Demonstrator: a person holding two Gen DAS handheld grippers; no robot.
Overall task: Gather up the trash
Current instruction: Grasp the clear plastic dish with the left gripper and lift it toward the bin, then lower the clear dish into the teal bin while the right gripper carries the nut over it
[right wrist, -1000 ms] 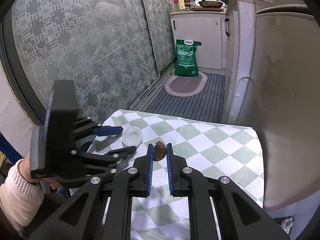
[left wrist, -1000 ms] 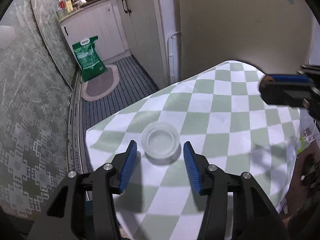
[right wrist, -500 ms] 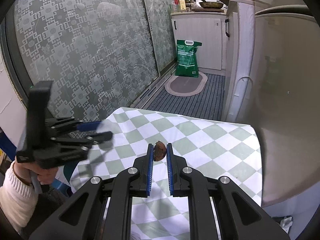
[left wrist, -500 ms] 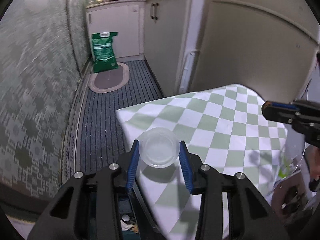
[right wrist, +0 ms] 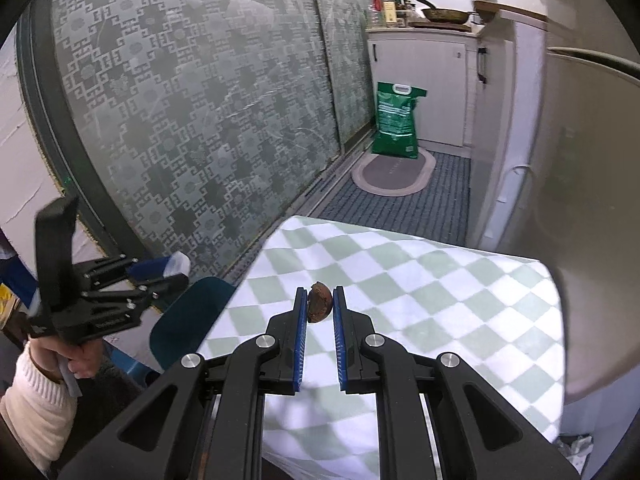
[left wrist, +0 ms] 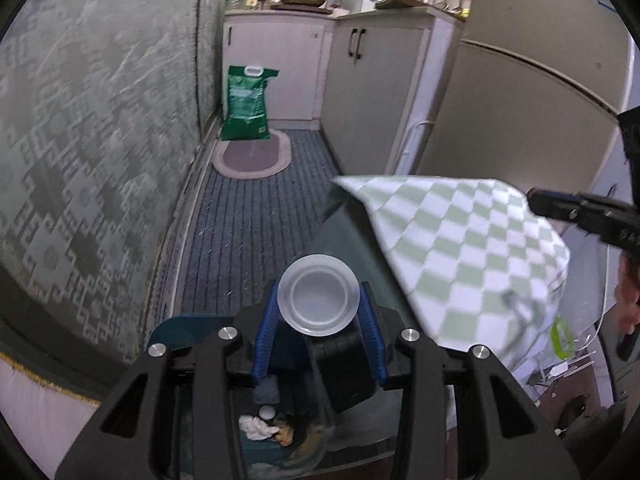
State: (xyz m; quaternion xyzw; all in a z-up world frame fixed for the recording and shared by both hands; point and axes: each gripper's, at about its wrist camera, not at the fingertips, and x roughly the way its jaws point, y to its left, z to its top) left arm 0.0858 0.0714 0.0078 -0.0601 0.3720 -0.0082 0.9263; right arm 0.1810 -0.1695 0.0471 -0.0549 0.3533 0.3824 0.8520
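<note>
— What do you see on the left side?

— The left gripper [left wrist: 319,309] is off the left edge of the bench [left wrist: 460,240], above a dark teal bin [left wrist: 280,440]. Its jaws are clamped on a clear plastic lid [left wrist: 319,295], which is round and faces the camera. In the bin below lie a white crumpled tissue [left wrist: 256,428] and some brown scraps. From the right wrist view, this gripper [right wrist: 160,276] is at the far left, held by a hand [right wrist: 80,364] in a white sleeve.

— And further to the right?

— The right gripper [right wrist: 320,304] is above the bench, which has a green and white checked cloth. Its jaws are closed on a small brown nut shell [right wrist: 319,307], lifted off the cloth.

— Is there any writing to read?

— A green sack [right wrist: 396,124] stands far away on the floor beside a white cupboard [right wrist: 420,88], behind an oval mat [right wrist: 394,174]. It carries white print, but this is too small to read. On the far counter sits a pan [right wrist: 444,14].
</note>
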